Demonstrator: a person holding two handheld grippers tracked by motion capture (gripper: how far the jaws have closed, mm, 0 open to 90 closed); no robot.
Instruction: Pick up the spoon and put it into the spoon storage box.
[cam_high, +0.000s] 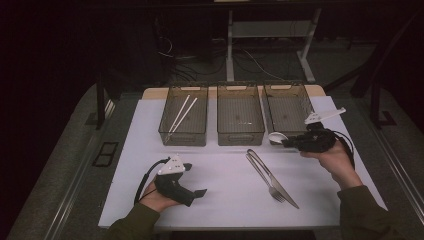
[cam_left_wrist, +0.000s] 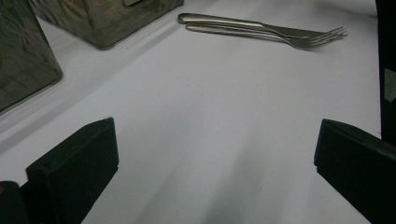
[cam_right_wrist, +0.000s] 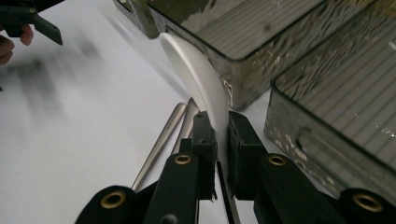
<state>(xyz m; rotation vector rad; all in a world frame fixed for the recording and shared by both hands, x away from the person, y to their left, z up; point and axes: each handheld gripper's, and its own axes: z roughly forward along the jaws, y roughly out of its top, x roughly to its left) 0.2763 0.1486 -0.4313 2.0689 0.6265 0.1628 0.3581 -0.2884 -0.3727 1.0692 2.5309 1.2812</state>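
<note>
My right gripper (cam_high: 288, 142) hovers in front of the right bin (cam_high: 295, 89), pointing left, and is shut on a white spoon (cam_high: 277, 136). In the right gripper view the pads (cam_right_wrist: 204, 128) pinch the spoon's handle, and its bowl (cam_right_wrist: 191, 70) rises in front of the bin corner. On the white mat a metal knife (cam_high: 272, 180) and a fork (cam_high: 261, 170) lie side by side. My left gripper (cam_high: 199, 193) rests at the front left, open, with bare mat between its jaws (cam_left_wrist: 217, 140). Farther off lie the knife (cam_left_wrist: 243, 23) and the fork (cam_left_wrist: 299, 41).
Three clear bins stand in a row at the back. The left bin (cam_high: 182, 141) holds white chopsticks (cam_high: 181, 114). The middle bin (cam_high: 241, 139) and the right bin show bare ribbed floors. The white mat (cam_high: 220, 200) ends near the table's front edge. A hand with the other gripper (cam_right_wrist: 28, 21) is far off.
</note>
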